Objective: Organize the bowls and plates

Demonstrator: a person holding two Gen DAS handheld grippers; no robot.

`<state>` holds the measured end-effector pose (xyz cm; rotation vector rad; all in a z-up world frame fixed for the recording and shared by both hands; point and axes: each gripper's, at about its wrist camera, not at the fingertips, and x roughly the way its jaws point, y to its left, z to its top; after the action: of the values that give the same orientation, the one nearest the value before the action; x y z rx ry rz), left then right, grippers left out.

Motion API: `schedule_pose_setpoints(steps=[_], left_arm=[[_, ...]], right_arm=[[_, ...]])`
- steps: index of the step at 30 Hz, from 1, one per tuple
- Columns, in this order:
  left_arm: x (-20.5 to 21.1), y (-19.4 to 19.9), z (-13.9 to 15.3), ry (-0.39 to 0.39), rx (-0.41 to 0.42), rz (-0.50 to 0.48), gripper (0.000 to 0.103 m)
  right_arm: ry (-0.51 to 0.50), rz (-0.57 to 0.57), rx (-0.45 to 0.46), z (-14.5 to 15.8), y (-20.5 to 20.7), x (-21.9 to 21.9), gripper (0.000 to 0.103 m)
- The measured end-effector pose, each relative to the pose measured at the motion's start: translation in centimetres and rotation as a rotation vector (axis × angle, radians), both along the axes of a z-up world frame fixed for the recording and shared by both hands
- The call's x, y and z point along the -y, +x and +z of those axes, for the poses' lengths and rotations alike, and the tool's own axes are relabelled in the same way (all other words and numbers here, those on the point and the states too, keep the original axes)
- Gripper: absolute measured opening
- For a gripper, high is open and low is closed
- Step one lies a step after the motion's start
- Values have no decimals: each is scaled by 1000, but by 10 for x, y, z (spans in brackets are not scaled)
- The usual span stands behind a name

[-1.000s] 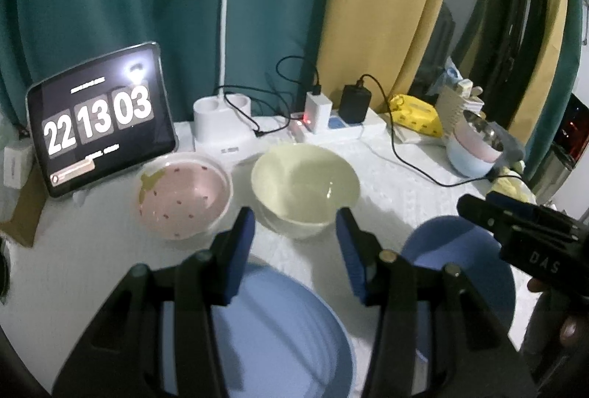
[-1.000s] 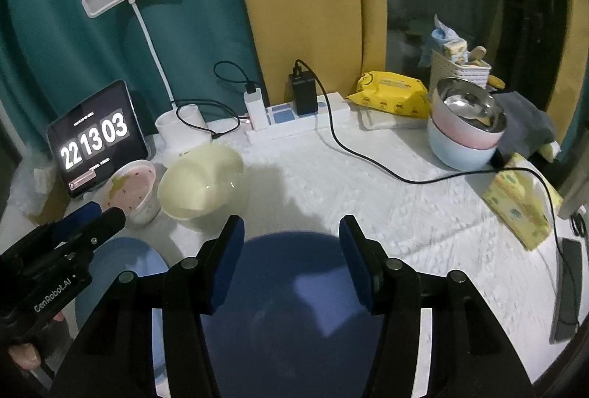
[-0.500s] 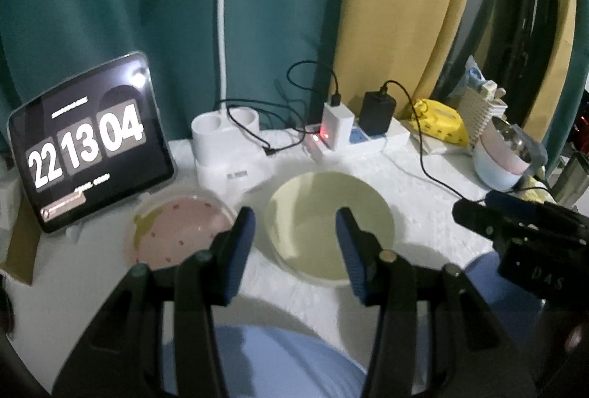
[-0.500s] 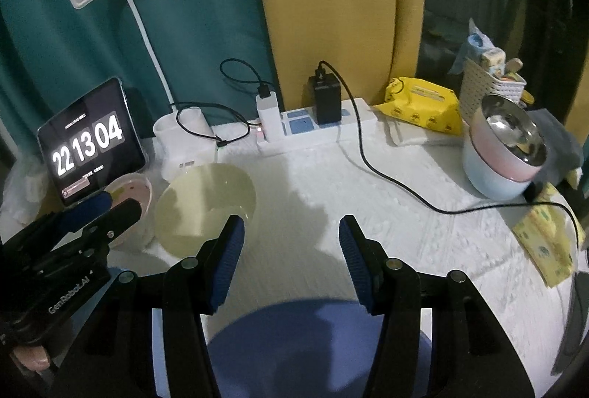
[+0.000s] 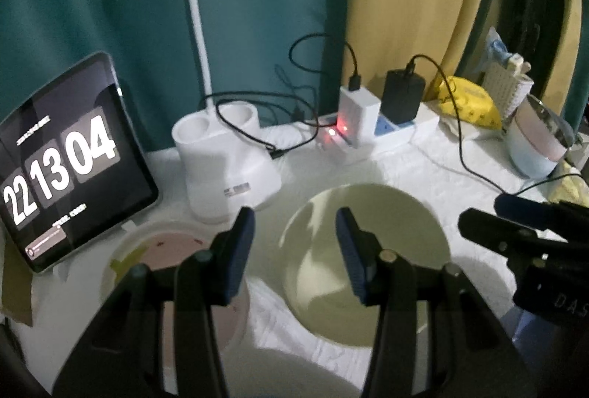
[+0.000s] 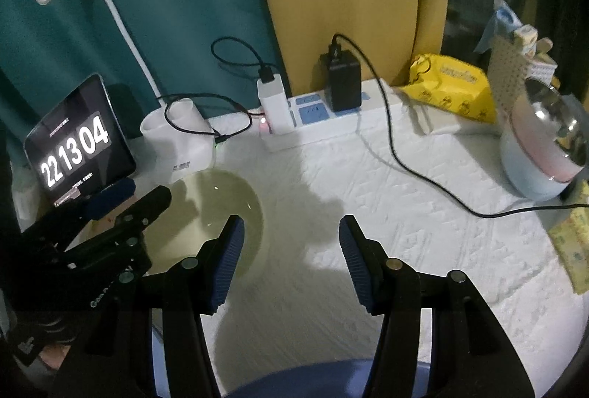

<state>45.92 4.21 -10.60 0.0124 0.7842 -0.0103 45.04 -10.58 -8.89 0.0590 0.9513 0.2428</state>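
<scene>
A pale yellow bowl [image 5: 371, 251] stands mid-table, with a pink speckled bowl [image 5: 162, 251] to its left. My left gripper [image 5: 294, 236] hovers open over the yellow bowl's left rim, one finger above the gap between the bowls, the other above the yellow bowl's inside. Nothing is held. My right gripper [image 6: 291, 251] is open and empty over bare white cloth, just right of the yellow bowl [image 6: 217, 214]. A dark blue plate [image 6: 316, 379] shows at the bottom edge. Each gripper also appears in the other view: the right gripper [image 5: 482, 210], the left gripper [image 6: 143, 194].
A tablet clock [image 5: 62, 155], white lamp base [image 5: 224, 155] and power strip [image 5: 368, 133] with chargers line the back. A black cable [image 6: 405, 162] crosses the cloth. Stacked bowls [image 6: 541, 155] stand at the far right beside a yellow pack [image 6: 452, 85] and a tissue pack [image 6: 574, 251].
Both grippers have moved forward and lower toward the two bowls, which now look larger. The blue plates have slid out at the bottom of both views. The openings are unchanged.
</scene>
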Motion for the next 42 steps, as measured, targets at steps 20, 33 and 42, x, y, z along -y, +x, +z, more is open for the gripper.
schedule_pose_setpoints(steps=[20, 33, 42], left_arm=[[7, 30, -43, 41, -123, -109, 44], [4, 14, -37, 32, -97, -100, 24], [11, -11, -19, 0, -53, -98, 23]], right_arm=[[-43, 62, -129, -44, 20, -31, 25], [-81, 76, -90, -37, 10, -35, 17], [-69, 54, -28, -18, -9, -27, 16]])
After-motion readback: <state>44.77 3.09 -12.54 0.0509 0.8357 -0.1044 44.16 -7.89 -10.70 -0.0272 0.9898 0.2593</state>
